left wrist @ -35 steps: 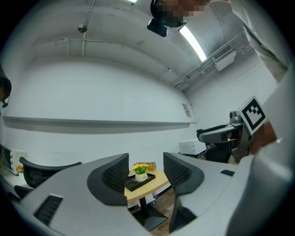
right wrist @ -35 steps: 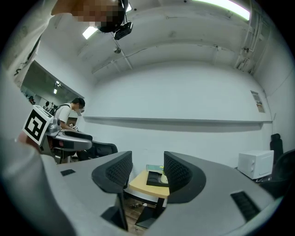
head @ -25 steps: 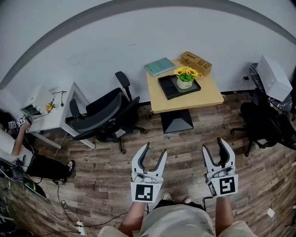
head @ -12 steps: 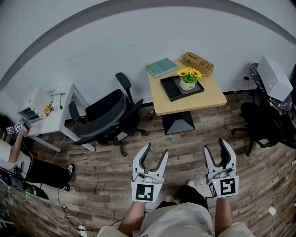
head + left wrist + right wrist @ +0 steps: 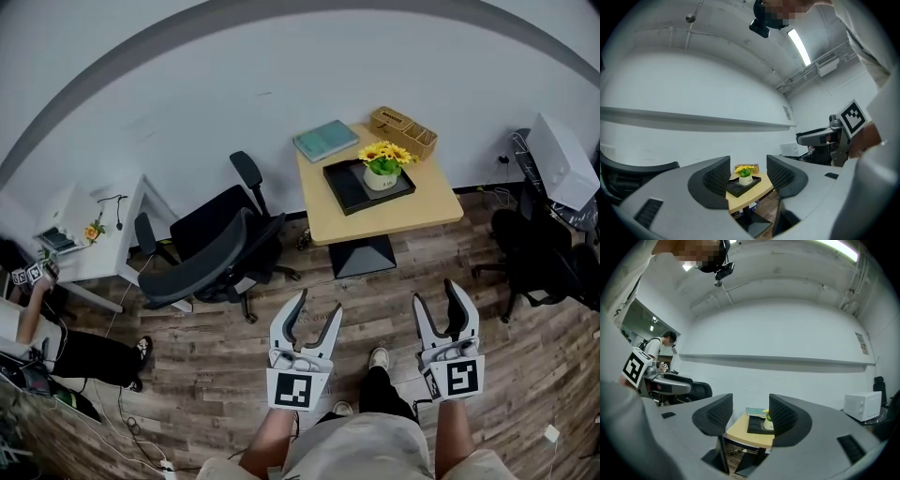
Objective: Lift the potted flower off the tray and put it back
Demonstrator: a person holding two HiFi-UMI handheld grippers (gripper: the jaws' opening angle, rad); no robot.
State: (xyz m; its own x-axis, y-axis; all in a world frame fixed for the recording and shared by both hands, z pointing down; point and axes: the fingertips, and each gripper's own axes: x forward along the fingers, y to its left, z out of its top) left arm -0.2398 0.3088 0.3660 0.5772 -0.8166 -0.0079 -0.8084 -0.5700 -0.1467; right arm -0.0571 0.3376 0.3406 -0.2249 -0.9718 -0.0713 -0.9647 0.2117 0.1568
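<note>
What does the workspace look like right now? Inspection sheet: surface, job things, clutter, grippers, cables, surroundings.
Surface: small wooden table on a dark pedestal, against the wall.
Job's things: potted flower stands upright on the black tray, toward its right end.
Clutter: teal book and wooden box behind the tray.
Grippers: left gripper and right gripper both open with nothing between the fingers, over the floor well short of the table.
Cables: loose cables on the floor at lower left.
Surroundings: black office chair, white desk, seated person, white appliance.
</note>
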